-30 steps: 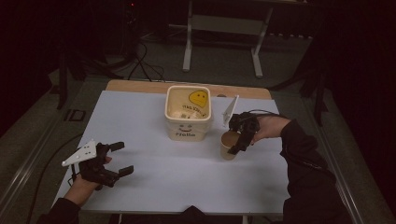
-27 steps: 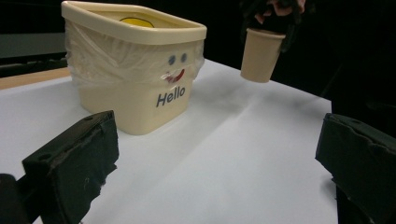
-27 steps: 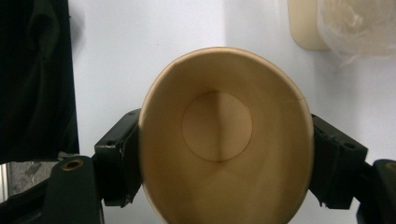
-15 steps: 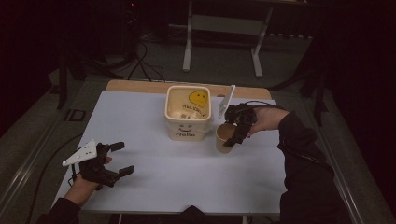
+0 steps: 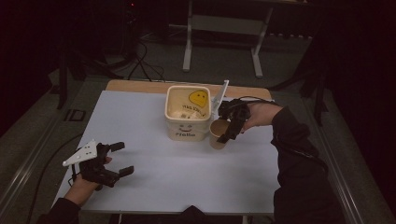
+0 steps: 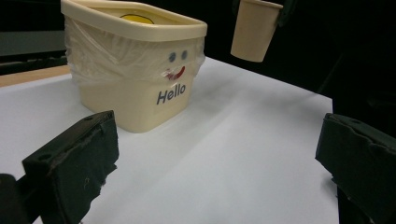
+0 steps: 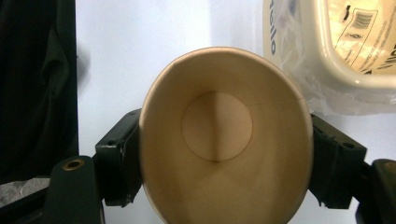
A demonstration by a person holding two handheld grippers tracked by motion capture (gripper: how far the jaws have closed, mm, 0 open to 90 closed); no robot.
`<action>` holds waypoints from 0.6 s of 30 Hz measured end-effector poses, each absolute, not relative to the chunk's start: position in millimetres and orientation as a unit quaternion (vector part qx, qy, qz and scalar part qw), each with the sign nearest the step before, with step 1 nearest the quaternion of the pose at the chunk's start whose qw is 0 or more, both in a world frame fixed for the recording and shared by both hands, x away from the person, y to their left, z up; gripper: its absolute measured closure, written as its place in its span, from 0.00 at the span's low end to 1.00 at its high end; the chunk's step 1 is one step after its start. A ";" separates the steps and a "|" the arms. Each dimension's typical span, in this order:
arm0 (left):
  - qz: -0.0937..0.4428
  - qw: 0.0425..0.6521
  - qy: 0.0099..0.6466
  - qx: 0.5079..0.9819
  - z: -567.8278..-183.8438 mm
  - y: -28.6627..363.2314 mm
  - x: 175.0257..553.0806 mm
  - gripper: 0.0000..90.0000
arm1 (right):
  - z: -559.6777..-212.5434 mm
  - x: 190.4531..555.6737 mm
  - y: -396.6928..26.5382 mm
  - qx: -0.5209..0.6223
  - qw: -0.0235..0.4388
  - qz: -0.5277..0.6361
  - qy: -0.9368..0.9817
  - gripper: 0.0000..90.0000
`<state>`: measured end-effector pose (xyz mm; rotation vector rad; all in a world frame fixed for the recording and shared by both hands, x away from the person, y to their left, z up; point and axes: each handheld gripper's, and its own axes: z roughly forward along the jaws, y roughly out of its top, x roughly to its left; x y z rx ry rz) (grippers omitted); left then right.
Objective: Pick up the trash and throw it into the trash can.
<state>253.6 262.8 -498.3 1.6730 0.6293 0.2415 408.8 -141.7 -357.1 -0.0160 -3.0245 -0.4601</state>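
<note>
The table [image 5: 154, 116] is white on top, with a strip of bare wood along its far edge. A cream tub [image 5: 187, 119] marked "Hello", lined with clear plastic, stands on it toward the far middle, seemingly holding paper scraps.

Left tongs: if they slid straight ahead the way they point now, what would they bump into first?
Probably the cream "Hello" tub: the open left tongs aim across bare white table toward it, though depth is unclear.
</note>
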 end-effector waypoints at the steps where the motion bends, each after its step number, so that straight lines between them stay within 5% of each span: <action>1: 0.105 0.620 0.273 0.728 -498.3 262.8 253.6 0.01 | -356.4 409.3 -140.5 -0.004 0.041 -0.150 -0.988 0.27; 18: 0.104 0.620 0.270 0.729 -498.4 263.2 253.1 0.01 | -340.5 419.7 -121.4 -0.001 0.036 -0.157 -0.987 0.27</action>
